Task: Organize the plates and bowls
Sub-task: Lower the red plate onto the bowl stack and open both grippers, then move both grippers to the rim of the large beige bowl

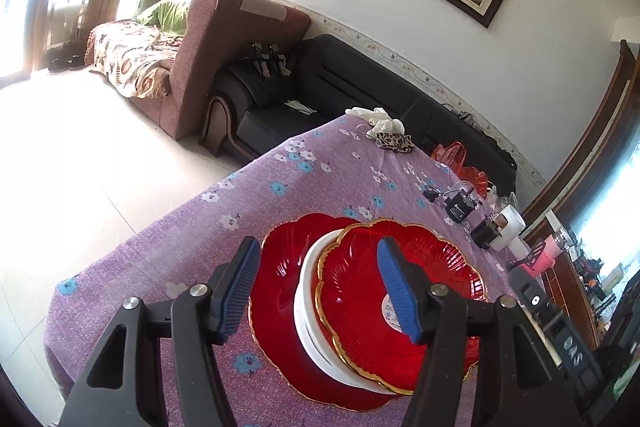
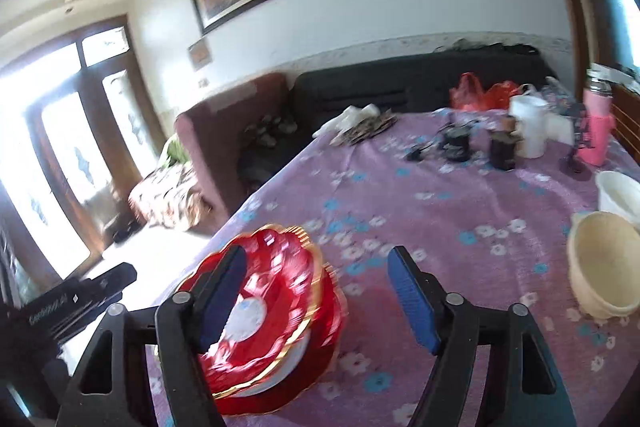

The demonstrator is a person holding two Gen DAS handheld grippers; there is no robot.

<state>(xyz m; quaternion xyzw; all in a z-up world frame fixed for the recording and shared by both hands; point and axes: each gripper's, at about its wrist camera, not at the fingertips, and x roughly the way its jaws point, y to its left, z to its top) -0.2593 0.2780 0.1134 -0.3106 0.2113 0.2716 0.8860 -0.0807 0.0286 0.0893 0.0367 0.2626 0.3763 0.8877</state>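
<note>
A stack sits near the table's left edge: a large red plate (image 1: 280, 267) at the bottom, white dishes (image 1: 306, 307) on it, and a gold-rimmed red plate (image 1: 360, 299) tilted on top. My left gripper (image 1: 318, 243) hovers open over the stack, its blue pads clear of the plates. In the blurred right wrist view the same stack, topped by the red plate (image 2: 272, 279), lies low on the left. My right gripper (image 2: 317, 250) is open with only cloth between its fingers; its left finger stands in front of the stack. A cream bowl (image 2: 604, 259) and a white bowl (image 2: 618, 195) sit at the right.
The table wears a purple flowered cloth (image 2: 460, 227). At its far side are black adapters (image 2: 456, 143), a white cup (image 2: 530, 127), a pink bottle (image 2: 596, 131), a red bag (image 2: 480, 93) and white gloves (image 1: 376, 121). Sofas stand beyond the table.
</note>
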